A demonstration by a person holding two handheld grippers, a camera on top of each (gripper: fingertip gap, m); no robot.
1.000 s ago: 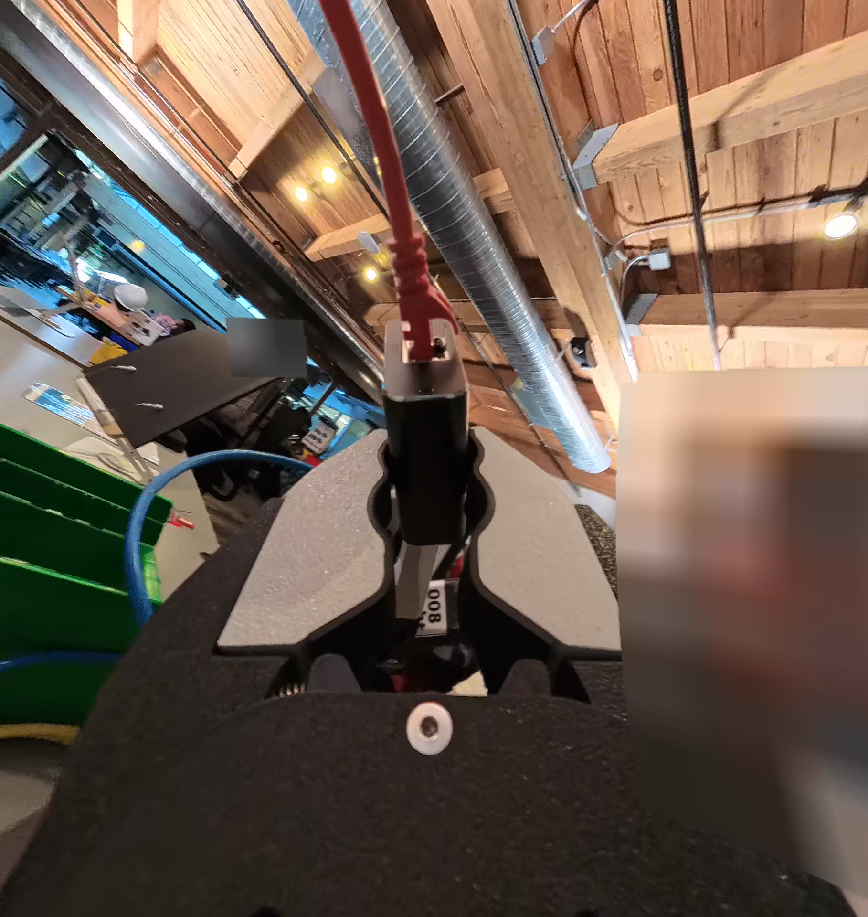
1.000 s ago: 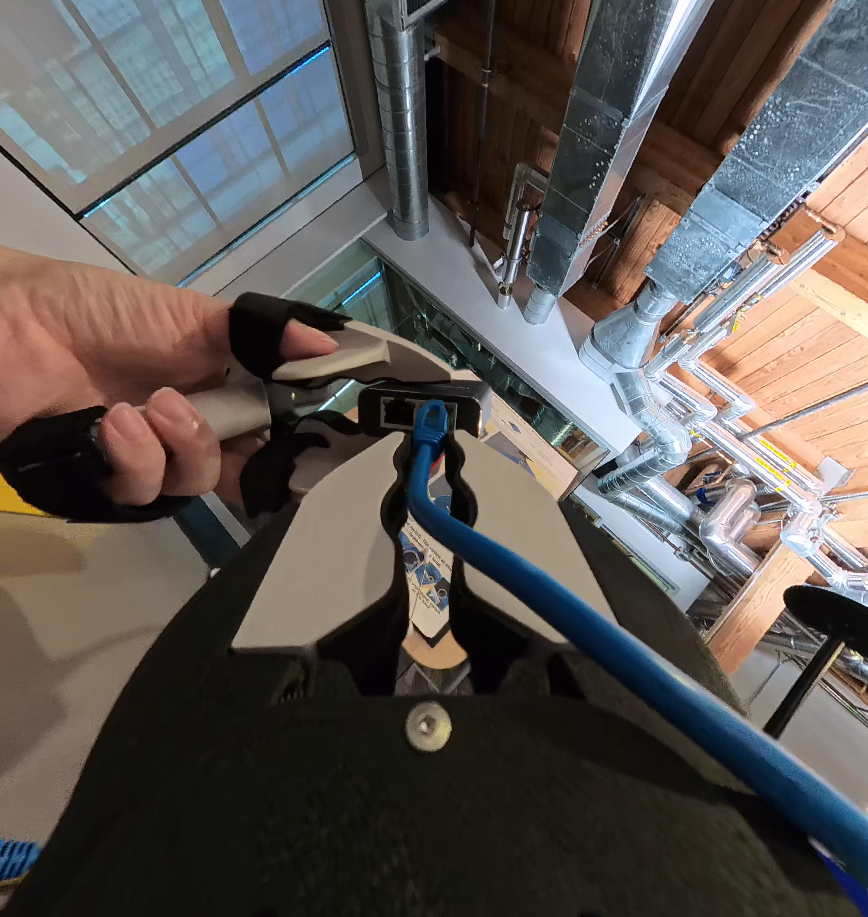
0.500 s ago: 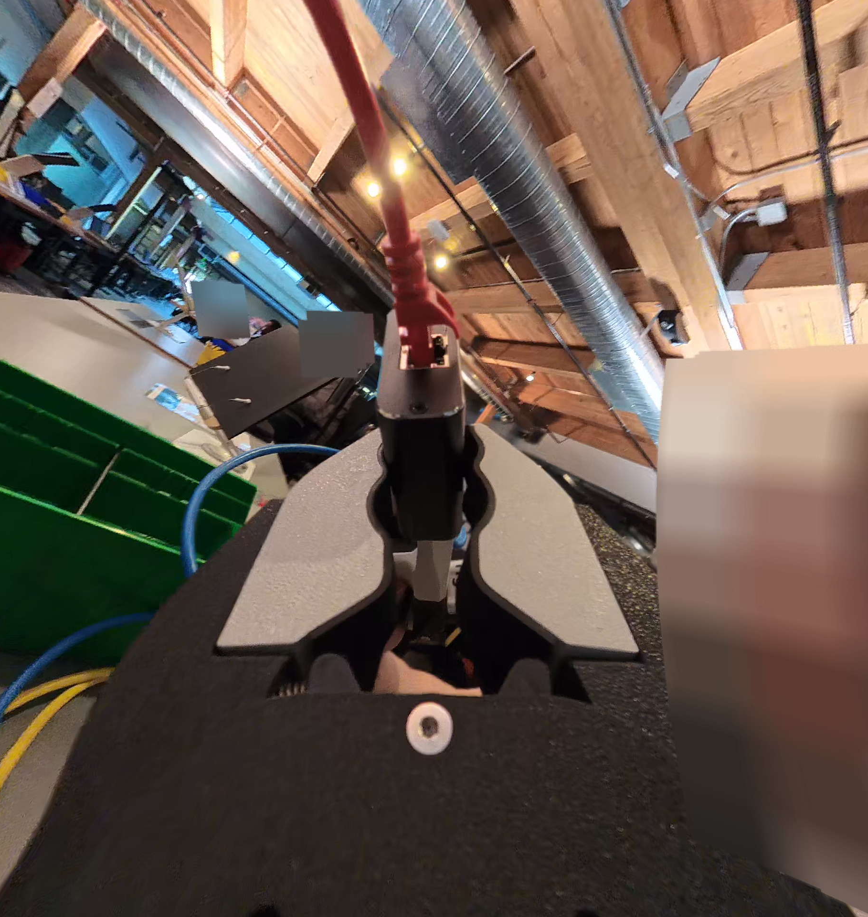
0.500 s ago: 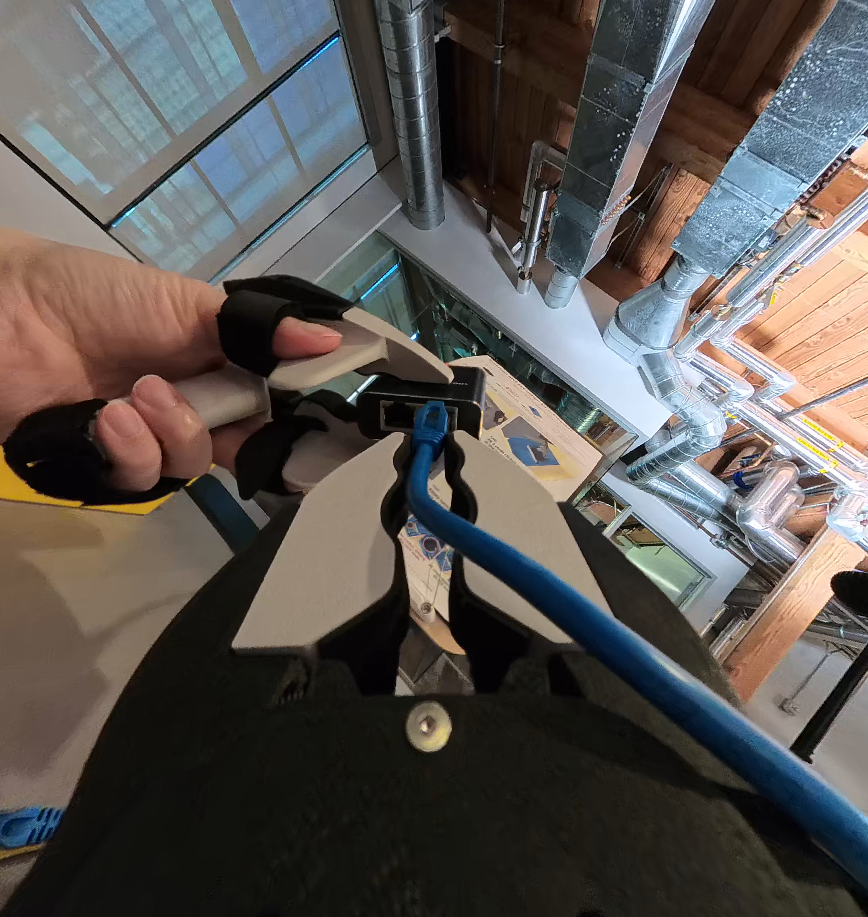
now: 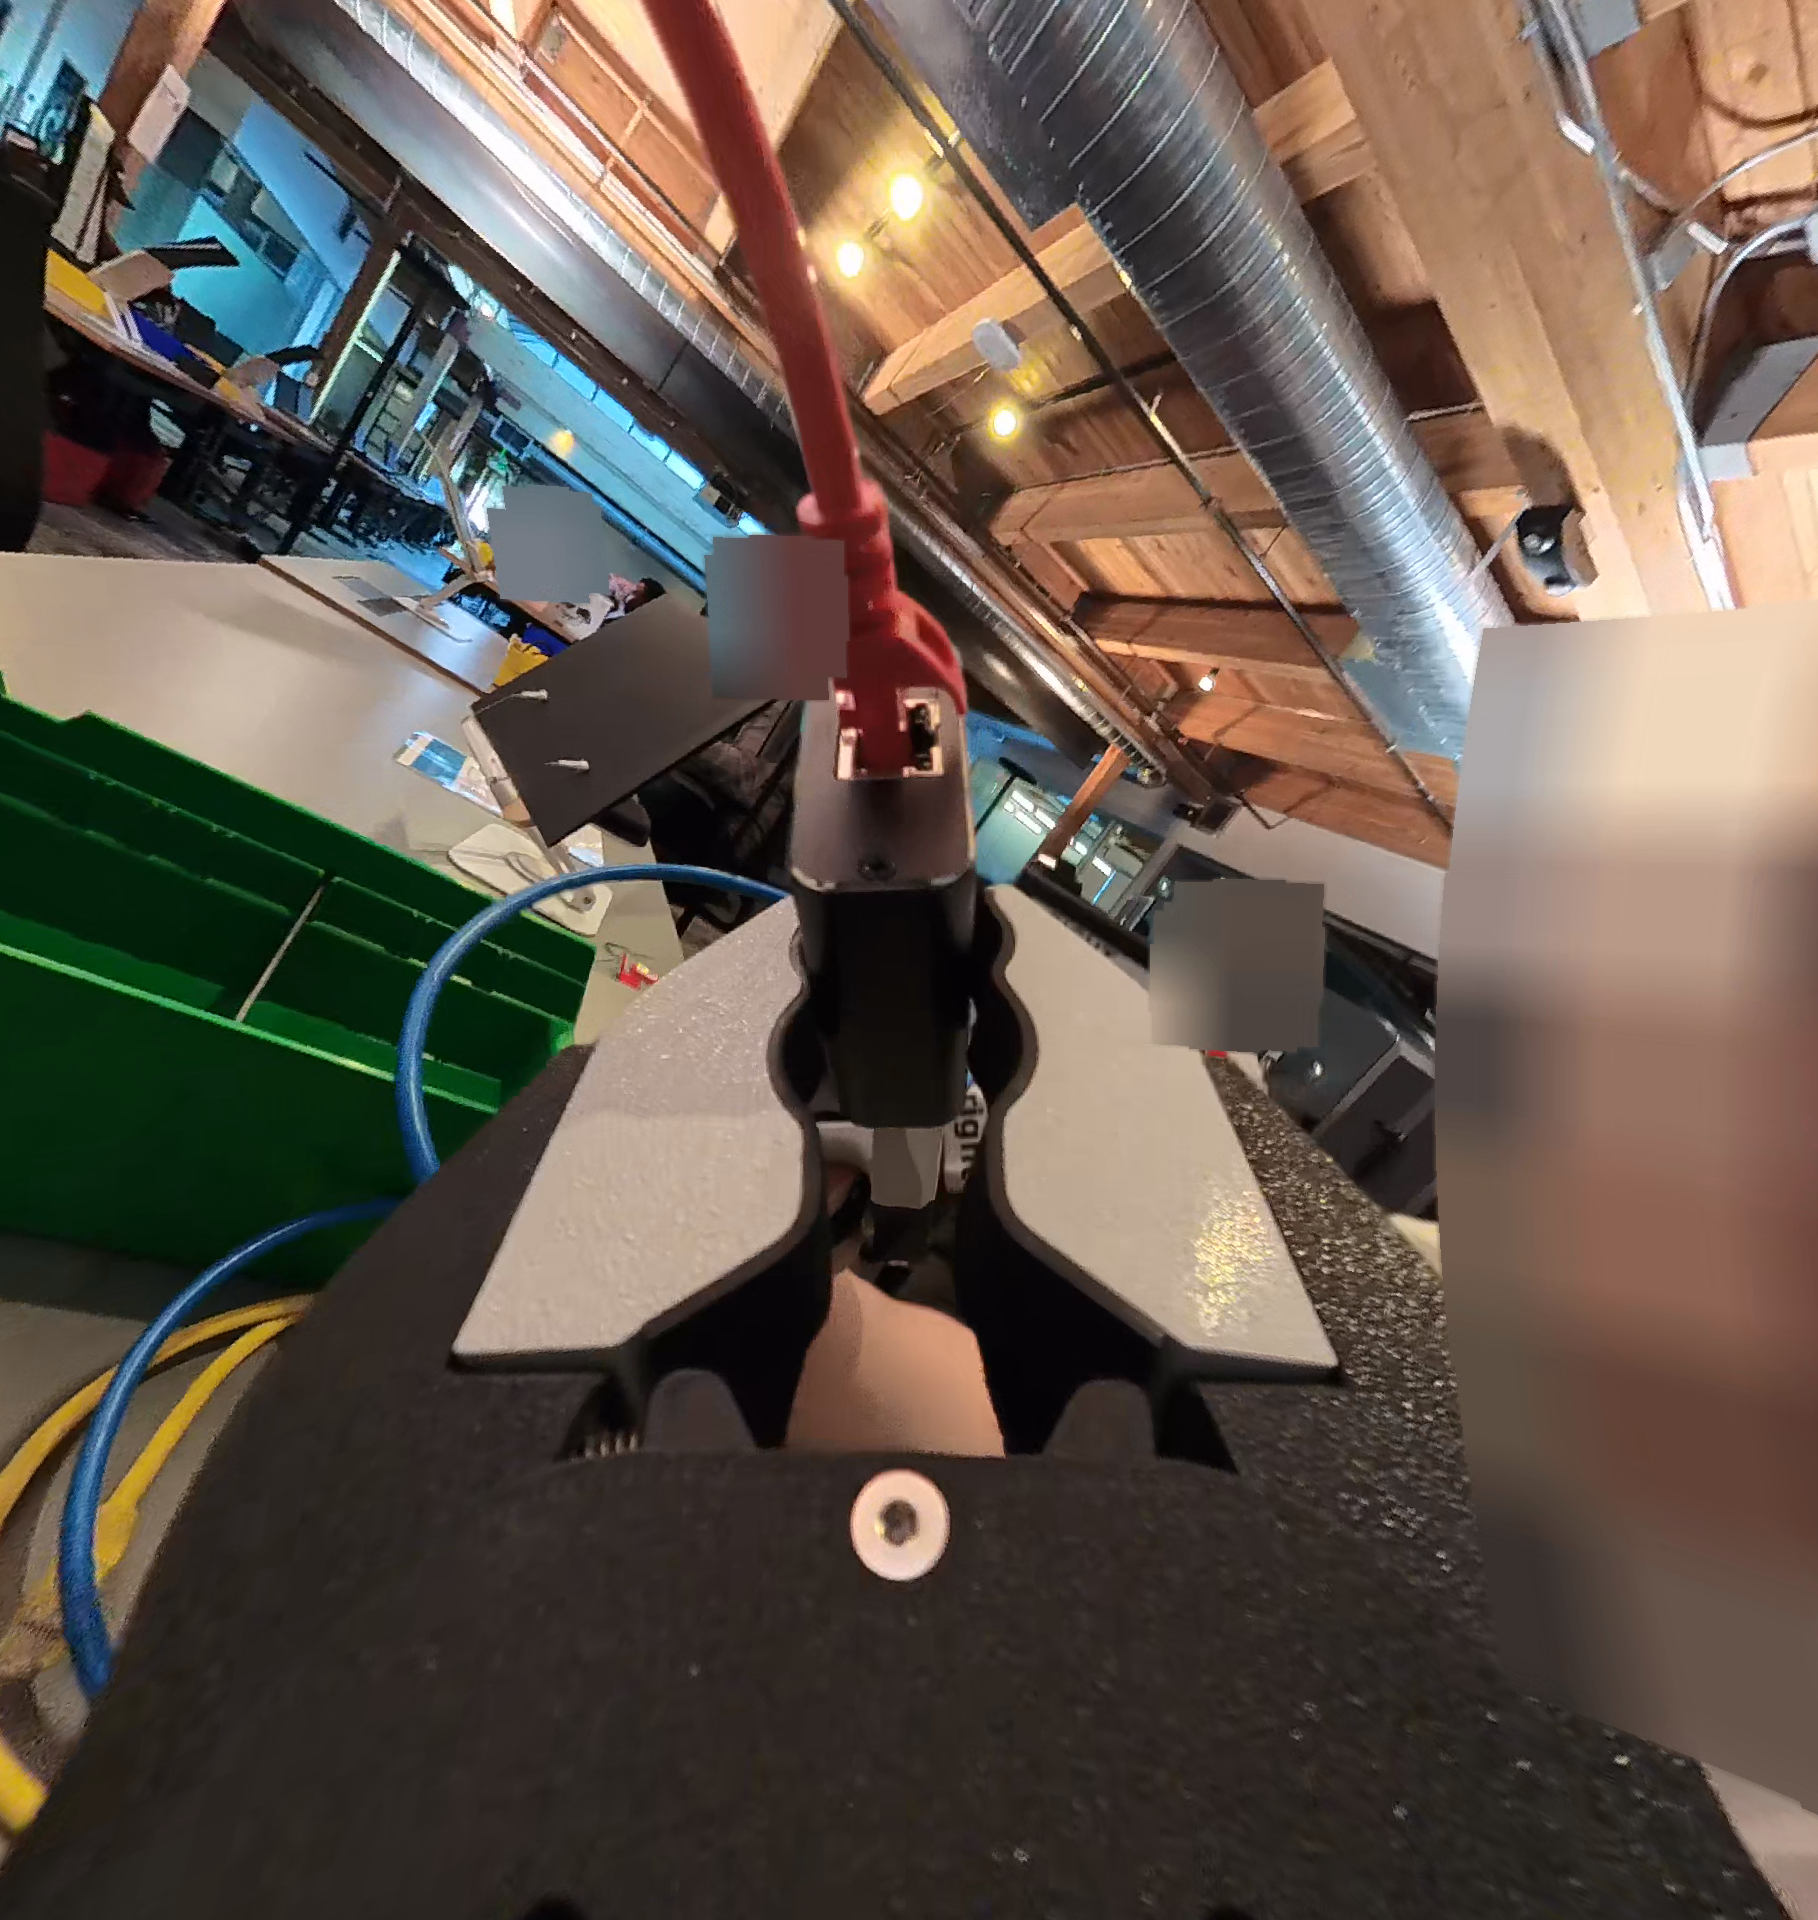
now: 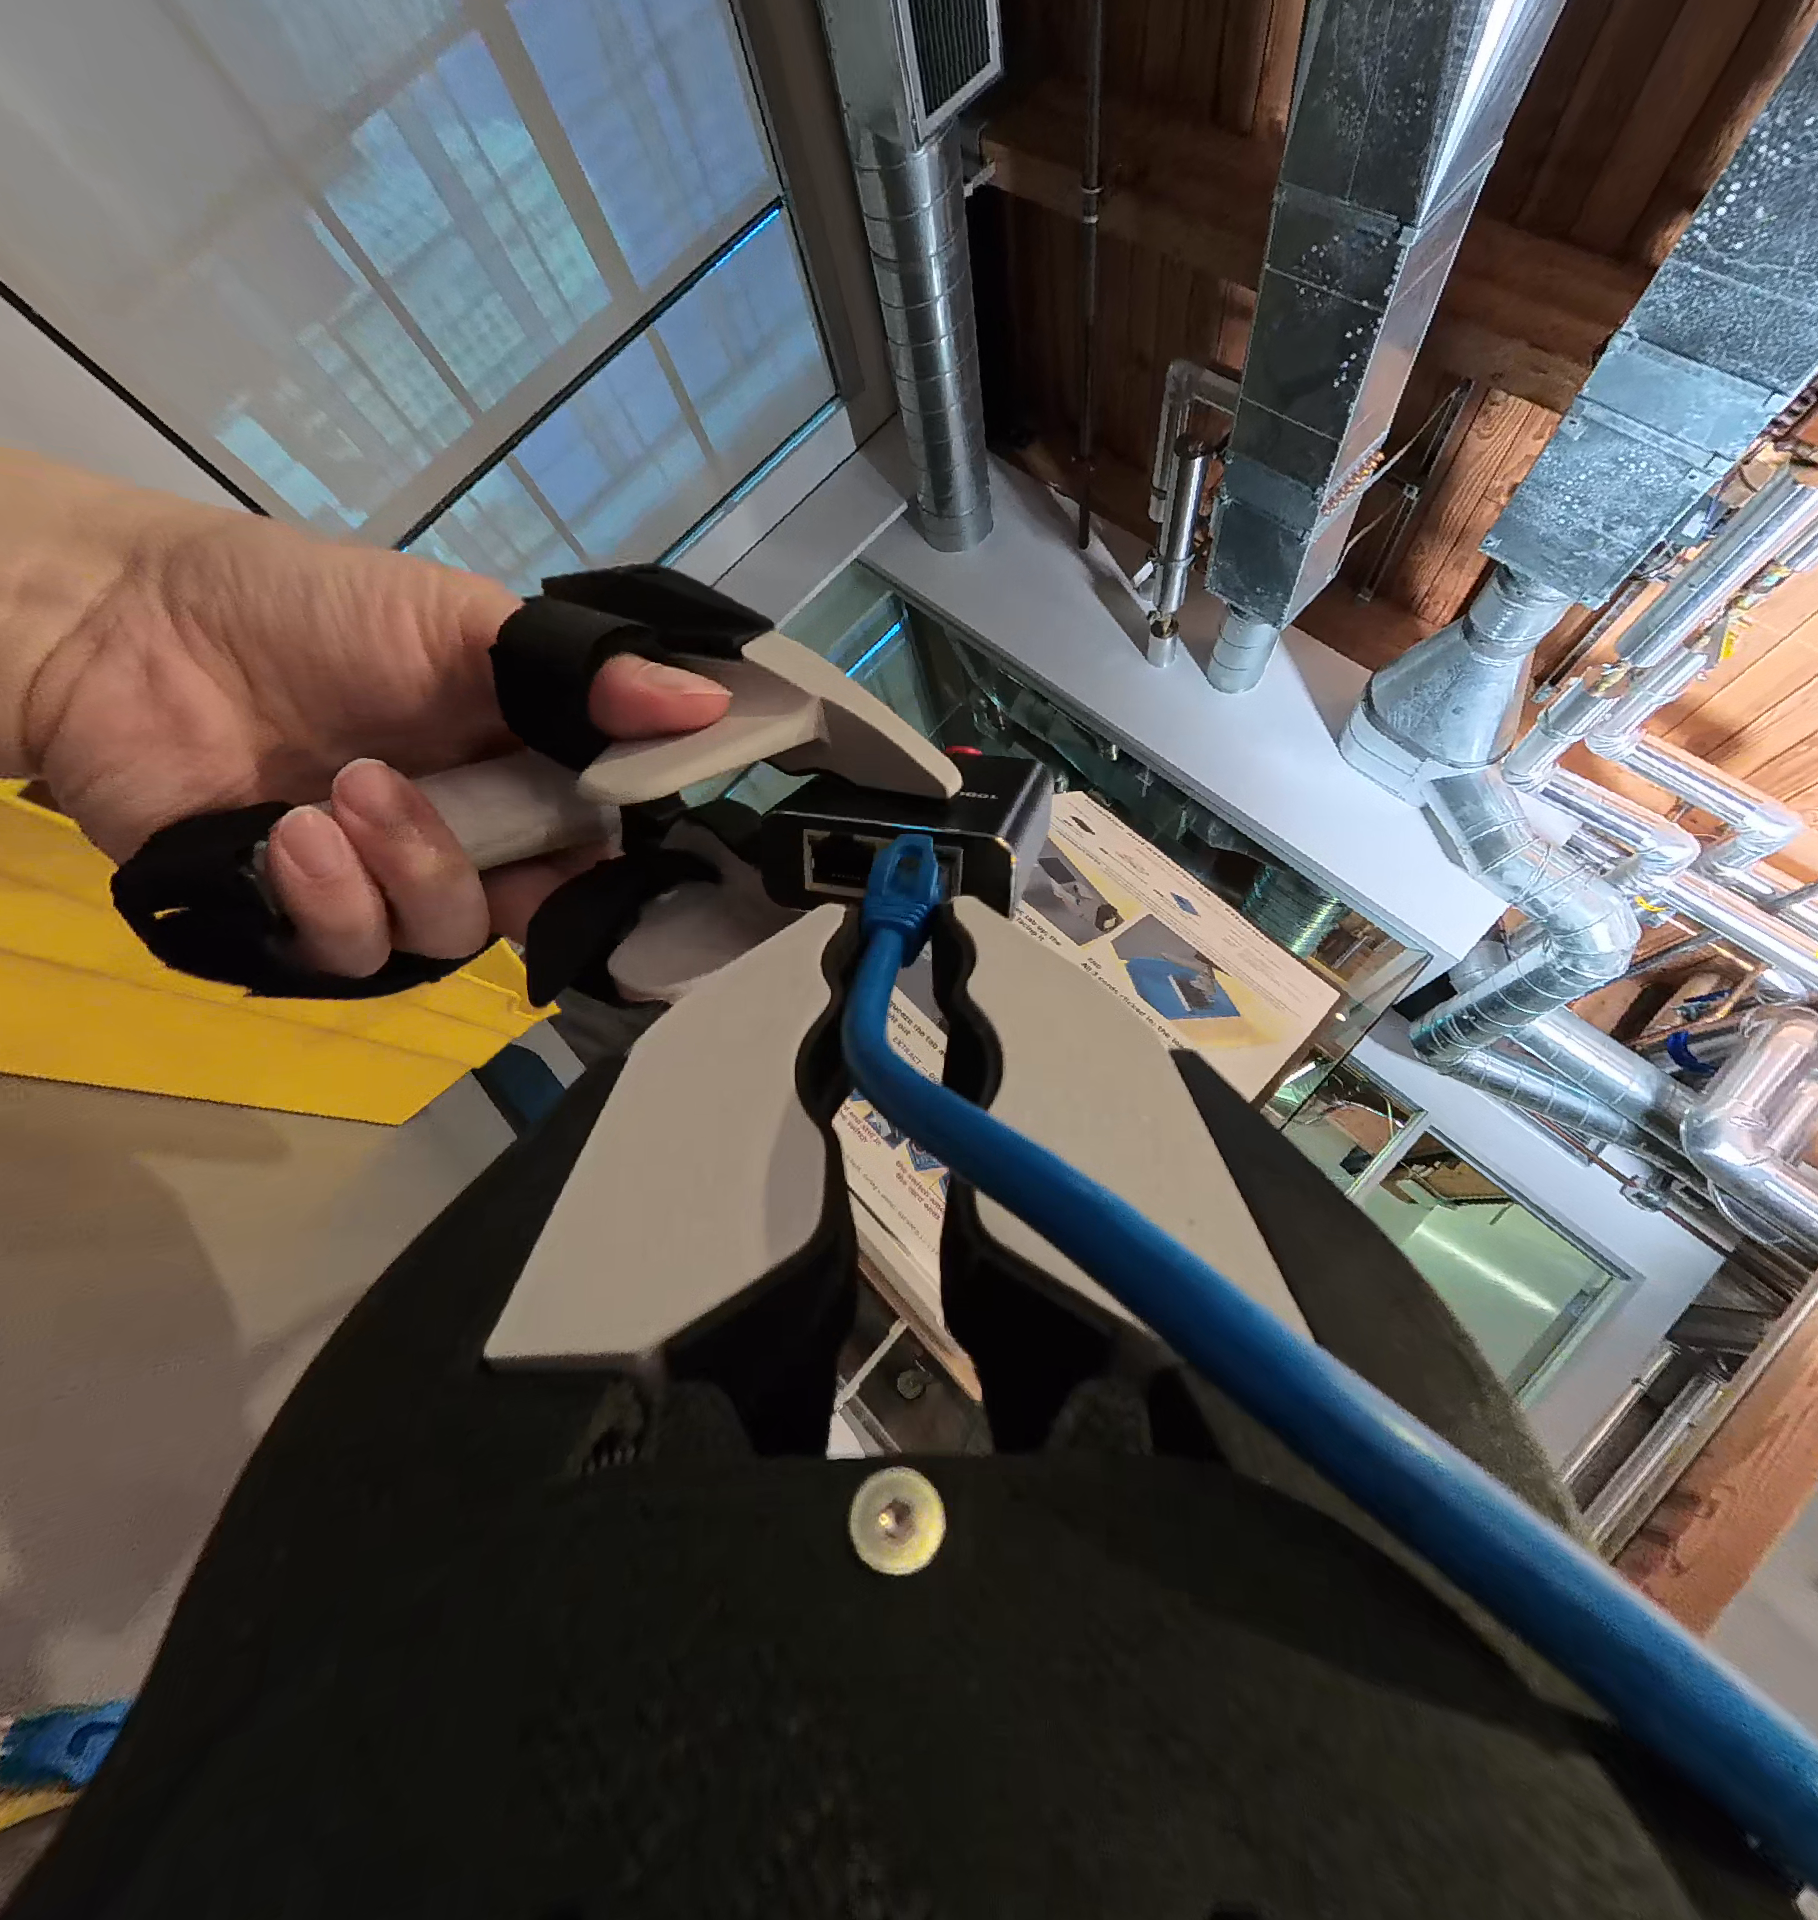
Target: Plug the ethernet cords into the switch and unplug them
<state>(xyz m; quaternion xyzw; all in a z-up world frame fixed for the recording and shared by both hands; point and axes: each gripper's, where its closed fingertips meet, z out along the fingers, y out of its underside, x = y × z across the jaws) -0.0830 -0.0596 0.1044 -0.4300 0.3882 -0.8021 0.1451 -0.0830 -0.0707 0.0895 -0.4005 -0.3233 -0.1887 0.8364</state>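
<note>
My left gripper [image 5: 889, 935] is shut on the small black switch [image 5: 884, 894] and holds it up in the air. A red ethernet cord [image 5: 780, 270] is plugged into the switch's far end. In the right wrist view the same switch [image 6: 905, 842] sits clamped in the left gripper's fingers [image 6: 843, 727], held by a person's hand [image 6: 209, 675]. My right gripper [image 6: 889, 925] is shut on the plug of a blue ethernet cord [image 6: 894, 894], which sits in the right-hand port of the switch's near face. The port to its left is empty. The blue cord [image 6: 1300, 1351] trails back over my right finger.
A green divided bin [image 5: 157, 987] stands at the left on a grey table [image 5: 11, 1330]. Blue [image 5: 417, 1039] and yellow [image 5: 11, 1558] cords loop beside it. A yellow sheet [image 6: 157, 1018] lies on the table. Another blue plug [image 6: 43, 1745] lies at bottom left. Less than 4 cm separates the two grippers' tips.
The left gripper has tilted down with the switch, so more of the table and green bin show. The right gripper stays on the blue plug at the switch's port.
</note>
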